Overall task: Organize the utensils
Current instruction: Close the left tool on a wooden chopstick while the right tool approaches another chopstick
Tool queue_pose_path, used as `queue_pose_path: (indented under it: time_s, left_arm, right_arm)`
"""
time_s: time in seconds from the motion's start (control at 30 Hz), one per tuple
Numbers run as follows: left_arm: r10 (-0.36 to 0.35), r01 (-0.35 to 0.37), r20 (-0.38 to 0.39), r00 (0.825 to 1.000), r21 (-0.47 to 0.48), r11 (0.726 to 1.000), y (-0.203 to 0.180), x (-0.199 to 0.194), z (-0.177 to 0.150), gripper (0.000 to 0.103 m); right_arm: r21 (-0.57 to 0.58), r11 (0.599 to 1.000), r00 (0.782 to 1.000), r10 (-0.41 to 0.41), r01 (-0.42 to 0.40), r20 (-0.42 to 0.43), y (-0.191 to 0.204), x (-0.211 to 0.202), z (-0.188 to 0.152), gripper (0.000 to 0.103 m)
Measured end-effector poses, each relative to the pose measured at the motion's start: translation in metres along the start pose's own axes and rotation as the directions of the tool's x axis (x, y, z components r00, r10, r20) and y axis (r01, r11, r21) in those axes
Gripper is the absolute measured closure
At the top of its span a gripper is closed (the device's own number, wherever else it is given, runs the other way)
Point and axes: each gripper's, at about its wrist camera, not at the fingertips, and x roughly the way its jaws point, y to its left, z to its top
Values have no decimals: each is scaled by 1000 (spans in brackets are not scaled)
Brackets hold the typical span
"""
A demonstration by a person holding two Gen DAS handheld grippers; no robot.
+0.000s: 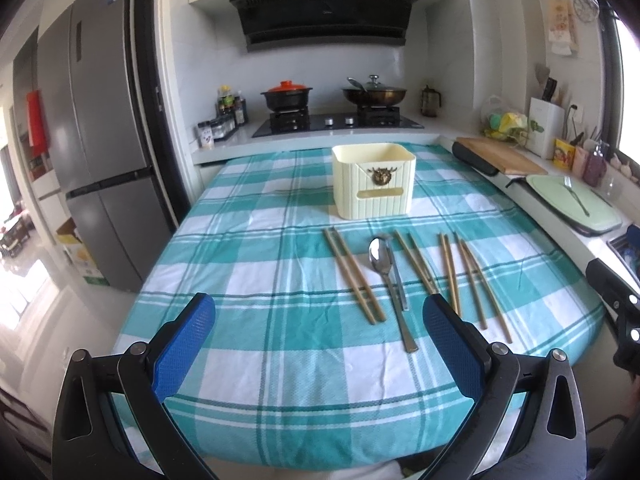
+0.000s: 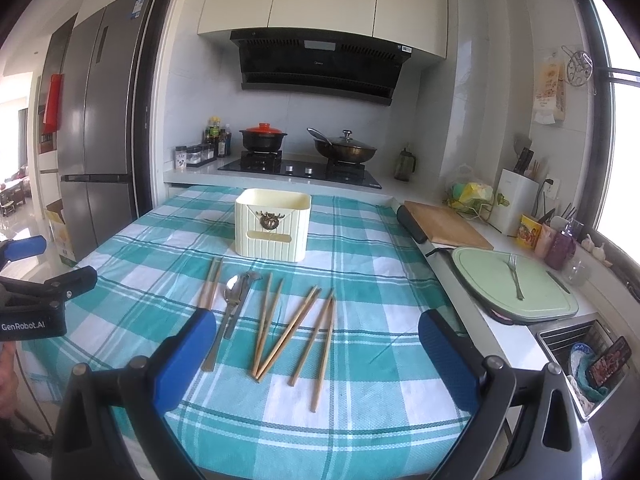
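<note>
Left gripper point(image 1: 319, 318) hangs over the near edge of the table point(image 1: 248, 320), jaws spread wide, nothing between the blue pads. Right gripper point(image 2: 312, 334) is likewise over the near edge, jaws spread wide, empty. The left gripper also shows at the left rim of the right wrist view, apart from the utensils.

The table is covered by a teal-and-white checked cloth point(image 2: 360, 420). A cream utensil box point(image 1: 373, 179) stands upright toward the far edge, near the middle, open top, a brass ornament on its front; what is inside cannot be told.

Just in front of the box the utensils lie flat in a loose row across the middle of the table:
- a pair of chopsticks point(image 1: 354, 275) at the left end of the row
- a spoon point(image 1: 390, 286) next, bowl toward the box, a second metal utensil point(image 1: 399, 280) touching alongside it, its type unclear
- three more pairs of chopsticks point(image 2: 294, 328) to the right, fanned out, some crossing or touching at their near ends

Beyond the table's right edge runs a worktop point(image 2: 452, 280) with a wooden board point(image 2: 444, 226) and a green board point(image 2: 516, 284) carrying a fork point(image 2: 515, 276). Beyond the far edge, a stove point(image 2: 300, 170) with two pots.
</note>
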Motion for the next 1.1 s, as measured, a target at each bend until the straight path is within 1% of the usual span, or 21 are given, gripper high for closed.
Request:
queue_pose_path:
  time_s: [0.2, 0.37, 0.43, 0.57, 0.73, 0.87, 0.93, 1.0, 1.1]
  left_arm:
    - [-56, 55, -57, 997, -32, 998, 5, 24, 1, 0]
    - [-58, 56, -93, 994, -26, 998, 6, 47, -3, 0]
    - [-55, 53, -120, 991, -22, 998, 6, 60, -6, 0]
    - [-55, 51, -188, 981, -31, 998, 10, 88, -15, 0]
    - [-72, 62, -264, 962, -48, 997, 10, 121, -20, 0]
    - [-64, 51, -284, 957, -54, 997, 9, 143, -16, 0]
    - [-60, 43, -292, 955, -64, 997, 10, 154, -13, 0]
    - [-63, 40, -299, 952, -82, 996, 12, 164, -9, 0]
    - [-75, 45, -301, 951, -105, 993, 12, 180, -3, 0]
  right_arm:
    - [3, 1000, 999, 1, -1, -36, -2, 17, -1, 0]
    - [22, 999, 996, -23, 25, -86, -12, 41, -7, 0]
    - [29, 999, 994, -30, 34, -108, -18, 52, -11, 0]
    - [56, 998, 984, -28, 38, -174, -28, 77, -20, 0]
    - [85, 995, 968, -31, 54, -251, -41, 102, -32, 1]
    - [130, 991, 954, 0, 41, -300, -49, 120, -39, 7]
    - [154, 988, 948, 18, 33, -319, -52, 129, -42, 13]
    - [182, 983, 940, 48, 15, -338, -55, 138, -45, 13]
    - [245, 969, 931, 117, -31, -346, -60, 148, -49, 13]
